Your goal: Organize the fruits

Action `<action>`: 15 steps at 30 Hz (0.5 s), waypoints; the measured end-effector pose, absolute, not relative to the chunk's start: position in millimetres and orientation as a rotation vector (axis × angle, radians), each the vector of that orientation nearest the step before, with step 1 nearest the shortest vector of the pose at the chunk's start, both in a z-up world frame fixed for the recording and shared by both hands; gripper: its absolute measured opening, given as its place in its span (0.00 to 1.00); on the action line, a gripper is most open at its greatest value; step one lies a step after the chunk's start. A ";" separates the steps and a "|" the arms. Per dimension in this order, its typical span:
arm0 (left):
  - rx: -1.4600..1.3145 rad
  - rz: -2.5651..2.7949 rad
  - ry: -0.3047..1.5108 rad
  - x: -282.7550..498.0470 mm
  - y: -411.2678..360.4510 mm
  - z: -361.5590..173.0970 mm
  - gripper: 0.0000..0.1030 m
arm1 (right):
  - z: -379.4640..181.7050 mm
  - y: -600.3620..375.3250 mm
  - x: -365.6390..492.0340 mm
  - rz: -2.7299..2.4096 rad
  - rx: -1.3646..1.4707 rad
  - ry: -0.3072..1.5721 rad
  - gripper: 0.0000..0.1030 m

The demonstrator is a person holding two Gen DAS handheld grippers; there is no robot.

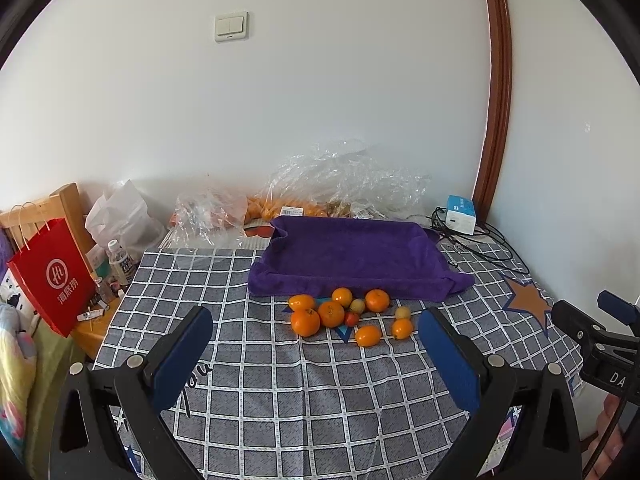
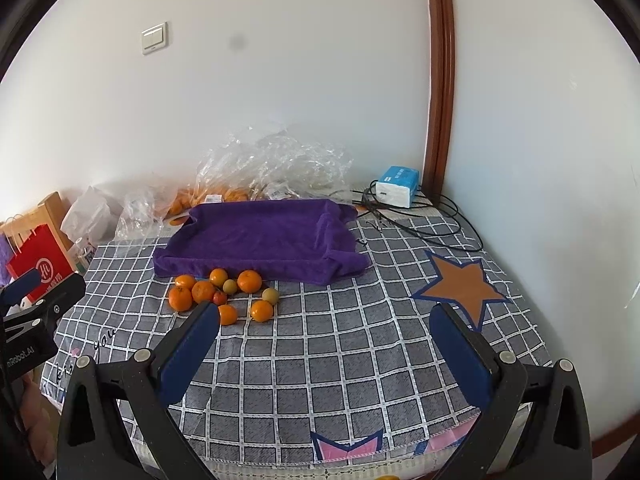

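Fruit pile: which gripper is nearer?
Left. The left gripper points straight at the fruit pile, just short of it. The right gripper sits off to the pile's right.

On the tablecloth (image 1: 320, 380), the fruits (image 1: 344, 316) cluster at 6 o'clock of the towel-lined tray (image 1: 352, 256); plastic bags (image 1: 344, 176) lie at its 12, a box (image 1: 462, 214) at 2.

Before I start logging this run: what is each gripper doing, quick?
Left gripper: open, holding nothing, above the tablecloth.
Right gripper: open, holding nothing, short of the fruits.
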State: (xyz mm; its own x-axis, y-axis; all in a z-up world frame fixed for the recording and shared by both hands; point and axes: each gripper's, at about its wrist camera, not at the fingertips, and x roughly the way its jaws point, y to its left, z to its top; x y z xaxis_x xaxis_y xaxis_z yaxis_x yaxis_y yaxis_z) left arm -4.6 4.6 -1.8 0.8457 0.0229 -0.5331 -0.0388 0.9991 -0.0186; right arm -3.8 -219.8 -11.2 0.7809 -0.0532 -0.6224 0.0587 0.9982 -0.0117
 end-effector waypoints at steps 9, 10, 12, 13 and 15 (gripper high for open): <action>-0.043 0.035 0.563 -8.1 7.7 -2.5 1.00 | -11.5 -216.0 -4.7 -0.058 0.000 0.672 1.00; -0.047 0.034 0.565 -8.0 8.6 -2.5 1.00 | -11.6 -215.4 -4.2 -0.059 -0.001 0.673 1.00; -0.050 0.036 0.563 -8.4 10.1 -2.4 1.00 | -12.1 -214.2 -4.4 -0.055 -0.002 0.673 1.00; -0.051 0.037 0.561 -8.8 10.9 -2.4 1.00 | -12.4 -213.5 -4.3 -0.055 -0.005 0.673 1.00; -0.060 0.037 0.562 -8.5 12.9 -2.3 1.00 | -12.9 -212.6 -4.5 -0.054 -0.010 0.673 1.00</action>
